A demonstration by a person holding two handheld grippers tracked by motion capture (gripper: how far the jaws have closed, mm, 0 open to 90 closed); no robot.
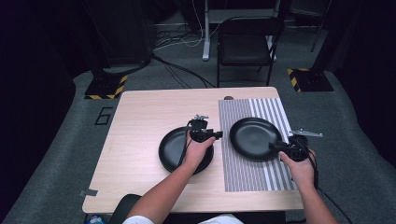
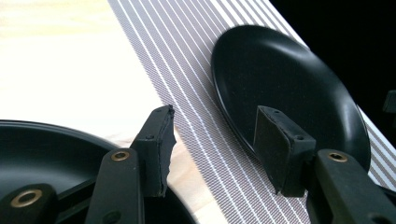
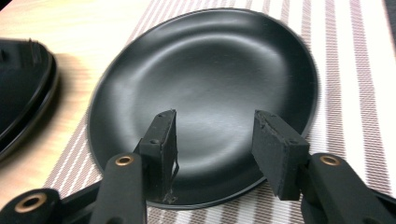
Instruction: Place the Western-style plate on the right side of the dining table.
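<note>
Hovering over two black plates: left gripper (image 1: 212,135) above the right edge of the left plate (image 1: 173,149) on the bare table (image 1: 140,121), jaws apart, nothing between them. Right gripper (image 1: 276,146) at the near right rim of the right plate (image 1: 252,137), which lies on the striped mat (image 1: 245,177); jaws apart, rim below them, not pinched. Plates near each other, not touching.

A pale wooden rectangular table (image 1: 140,140) carries a grey-and-white striped woven placemat (image 1: 247,177) on its right half. One round black plate (image 1: 252,137) lies on the mat; a stack of black plates (image 1: 170,149) sits on bare wood beside it.
</note>
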